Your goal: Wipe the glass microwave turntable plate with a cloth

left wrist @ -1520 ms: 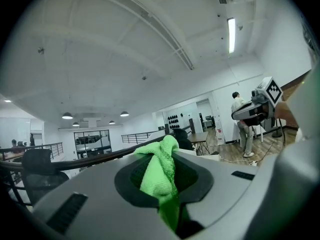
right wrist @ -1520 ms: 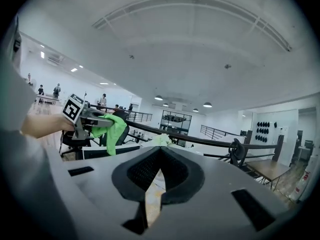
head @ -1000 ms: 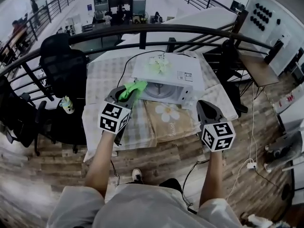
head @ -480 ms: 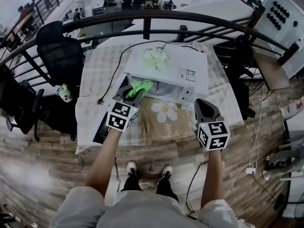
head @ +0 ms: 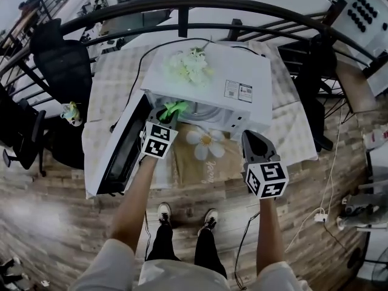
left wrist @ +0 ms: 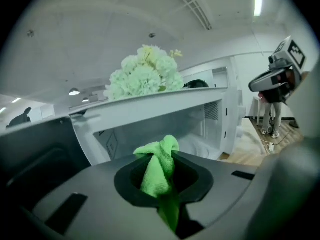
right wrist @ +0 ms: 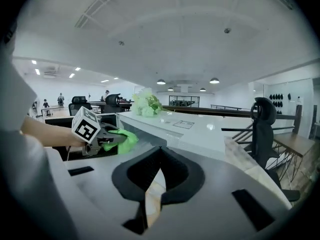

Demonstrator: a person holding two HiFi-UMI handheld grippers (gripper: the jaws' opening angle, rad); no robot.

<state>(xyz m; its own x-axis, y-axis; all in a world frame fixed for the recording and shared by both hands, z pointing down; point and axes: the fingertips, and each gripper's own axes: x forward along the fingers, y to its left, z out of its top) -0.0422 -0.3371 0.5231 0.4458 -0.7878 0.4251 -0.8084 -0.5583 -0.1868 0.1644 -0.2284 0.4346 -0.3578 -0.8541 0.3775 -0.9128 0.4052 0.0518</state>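
Where the microwave (head: 233, 71) stands open, the left gripper (head: 167, 116) clamps the cloth (head: 176, 107).

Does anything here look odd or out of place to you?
Only one thing: a bunch of pale white-green flowers lies on top of the white microwave oven, an unusual spot. Its door stands open, as wiping needs. Nothing looks spilled or broken.

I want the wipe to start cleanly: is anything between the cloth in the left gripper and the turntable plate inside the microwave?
Nothing visible does. The microwave door is swung open to the left, and the green cloth in the left gripper faces straight in at the turntable plate. The right gripper is outside, further right.
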